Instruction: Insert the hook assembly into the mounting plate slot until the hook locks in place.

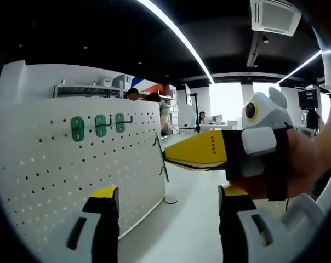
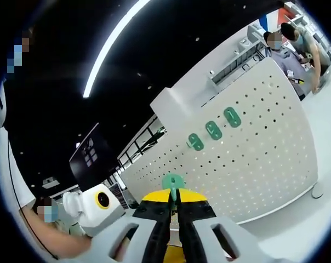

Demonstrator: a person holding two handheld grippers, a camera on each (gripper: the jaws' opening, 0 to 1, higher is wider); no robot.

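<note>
Carrying phase, by my reading: the green plastic hook assembly (image 2: 173, 181) is being brought toward the white perforated mounting plate (image 2: 253, 148) and is not yet seated in any slot. In the right gripper view the right gripper (image 2: 173, 211) is pinching the hook's lower part between its black, yellow-tipped jaws, which are pressed nearly together at lower centre; the green rounded head is poking up just above the yellow tips. The plate is filling the centre and right of that frame, tilted, with three green hooks (image 2: 212, 130) already sitting in a diagonal row on it, up and to the right of the held piece and apart from it. In the left gripper view the same plate (image 1: 72, 164) is standing at the left of the frame, the three mounted hooks (image 1: 98, 126) in its upper part. The right gripper (image 1: 173, 156) is entering from the right, held in a person's hand (image 1: 297, 164), its yellow jaws tapering to a point close to the plate's right edge; whether it is touching the edge I cannot tell, and the held hook is too small to make out there. The left gripper (image 1: 168, 205) is hanging at bottom centre with jaws spread wide, holding nothing. Next move, as I judge it: line the hook's back up with a free slot beside the row, then press in until it catches.
</note>
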